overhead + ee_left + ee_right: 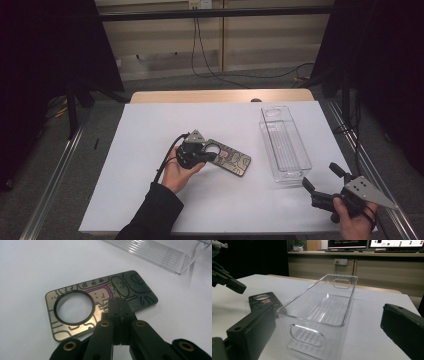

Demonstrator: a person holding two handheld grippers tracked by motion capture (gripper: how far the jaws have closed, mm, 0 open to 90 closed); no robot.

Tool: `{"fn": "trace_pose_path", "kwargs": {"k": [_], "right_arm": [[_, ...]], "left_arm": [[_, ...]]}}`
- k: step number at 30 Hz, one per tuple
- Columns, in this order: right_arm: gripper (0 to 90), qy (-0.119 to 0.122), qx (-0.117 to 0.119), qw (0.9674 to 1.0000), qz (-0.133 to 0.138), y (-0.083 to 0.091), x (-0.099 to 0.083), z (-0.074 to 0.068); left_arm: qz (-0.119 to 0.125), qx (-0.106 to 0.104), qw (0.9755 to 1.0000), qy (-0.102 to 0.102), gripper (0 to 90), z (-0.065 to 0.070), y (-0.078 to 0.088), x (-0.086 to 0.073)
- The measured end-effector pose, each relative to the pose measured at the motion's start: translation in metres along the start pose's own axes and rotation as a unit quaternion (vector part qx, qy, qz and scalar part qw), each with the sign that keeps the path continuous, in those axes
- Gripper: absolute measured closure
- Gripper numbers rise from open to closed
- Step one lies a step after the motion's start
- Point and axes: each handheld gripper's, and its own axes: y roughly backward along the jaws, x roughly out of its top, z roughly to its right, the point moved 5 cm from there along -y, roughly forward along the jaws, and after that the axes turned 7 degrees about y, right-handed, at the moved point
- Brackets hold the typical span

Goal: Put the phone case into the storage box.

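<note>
A dark phone case [232, 159] with cartoon drawings and a round camera hole lies flat on the white table [150, 200], left of a clear plastic bin [285, 145]. My left gripper [212, 156] hovers over the case's near edge, its jaws pressed together with nothing between them. In the left gripper view the closed tips [118, 301] sit just above the case [132, 287]. My right gripper [320, 176] stands open near the bin's near right corner. In the right gripper view its jaws [326, 315] flank the bin's end wall [307, 336].
The bin is long, narrow and bare inside, with a handle slot at each end. The white sheet covers a wooden table [220, 95]. Metal rails [55, 170] run along both sides, and cables lie on the floor behind.
</note>
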Motion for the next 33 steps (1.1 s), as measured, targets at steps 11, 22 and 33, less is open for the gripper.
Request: {"fn": "trace_pose_path", "kwargs": {"k": [11,22,33], "right_arm": [[0.0,-0.001,0.003,1.0000,-0.002,-0.001,0.000,-0.001],[0.0,0.000,0.007,1.0000,-0.002,-0.001,0.000,-0.001],[0.0,0.002,0.007,1.0000,-0.003,0.000,0.000,-0.002]], "left_arm": [[-0.021,0.004,0.9996,-0.018,90.0,0.011,-0.026,0.009],[-0.036,-0.024,0.9990,-0.011,90.0,0.019,-0.056,0.030],[-0.059,-0.015,0.9981,-0.011,90.0,0.023,-0.078,0.036]]}}
